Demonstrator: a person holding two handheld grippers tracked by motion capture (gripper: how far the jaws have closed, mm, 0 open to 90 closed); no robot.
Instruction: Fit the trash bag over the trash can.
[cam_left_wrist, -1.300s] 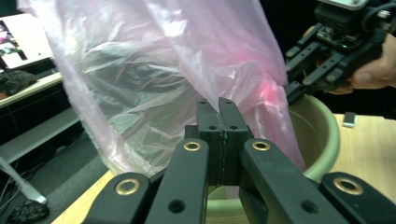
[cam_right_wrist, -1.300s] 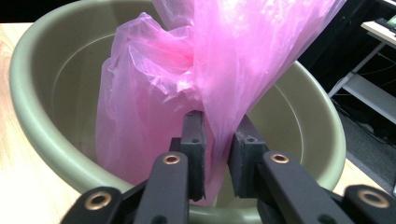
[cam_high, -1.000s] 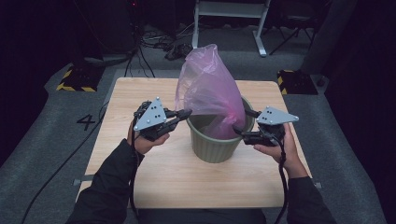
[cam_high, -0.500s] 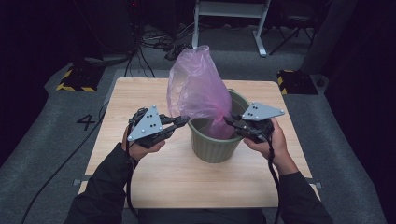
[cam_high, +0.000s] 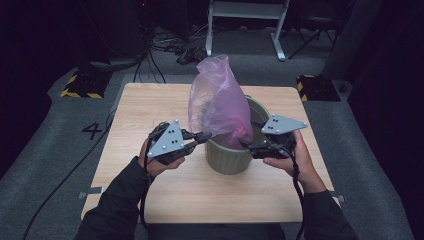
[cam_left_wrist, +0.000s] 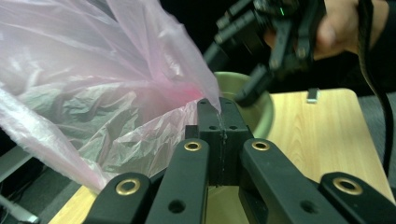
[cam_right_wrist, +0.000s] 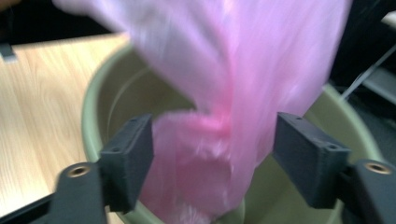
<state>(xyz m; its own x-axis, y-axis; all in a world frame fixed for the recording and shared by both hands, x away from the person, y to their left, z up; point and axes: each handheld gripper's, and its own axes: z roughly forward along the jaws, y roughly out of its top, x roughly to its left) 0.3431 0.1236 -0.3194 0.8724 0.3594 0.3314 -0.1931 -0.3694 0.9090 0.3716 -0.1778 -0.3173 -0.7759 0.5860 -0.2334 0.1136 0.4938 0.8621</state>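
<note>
While pinched low, pink bag (cam_high: 219, 102) stands upright (tip twd far side).

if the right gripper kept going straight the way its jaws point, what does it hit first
Probably the thin pink plastic bag, which already hangs between the open jaws of the right gripper. Behind the bag lies the inside of the round green ribbed bin; depth is unclear in the blurred picture.

Overhead camera looks forward and down across the table (cam_high: 150, 100); two gripper-mounted cameras peer close along their jaws, all three sharing the pink bag (cam_high: 220, 100) and green bin (cam_high: 227, 160).
</note>
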